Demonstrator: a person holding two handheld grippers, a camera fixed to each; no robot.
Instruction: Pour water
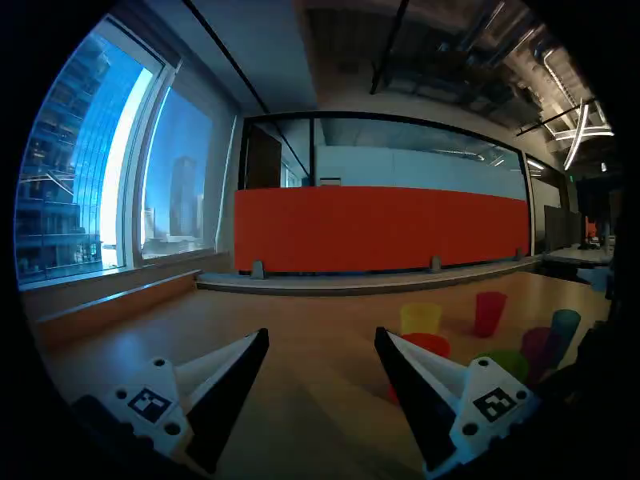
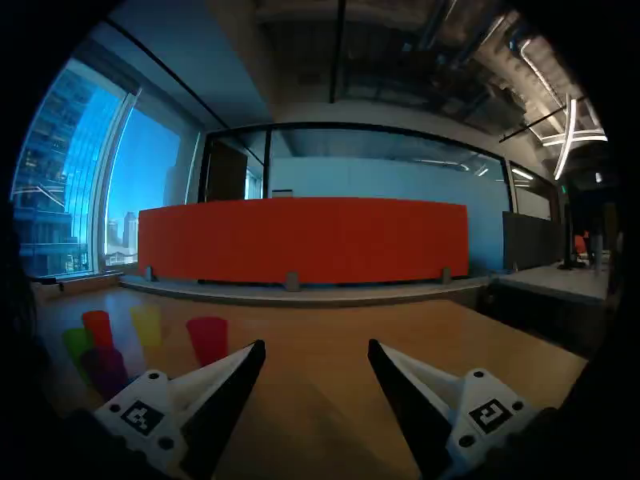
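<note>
Wooden table [image 1: 320, 424] beneath; left tongs [image 1: 321, 331] and right tongs [image 2: 315, 343] both gape wide, gripping nothing.

In the left gripper view the left tool [image 1: 322, 334] hides the lower parts of the orange cup [image 1: 430, 343] and the green cup [image 1: 506, 362]. In the right gripper view the right tool [image 2: 314, 346] hides the base of the purple cup [image 2: 104, 366]. Cup contents cannot be told.
</note>
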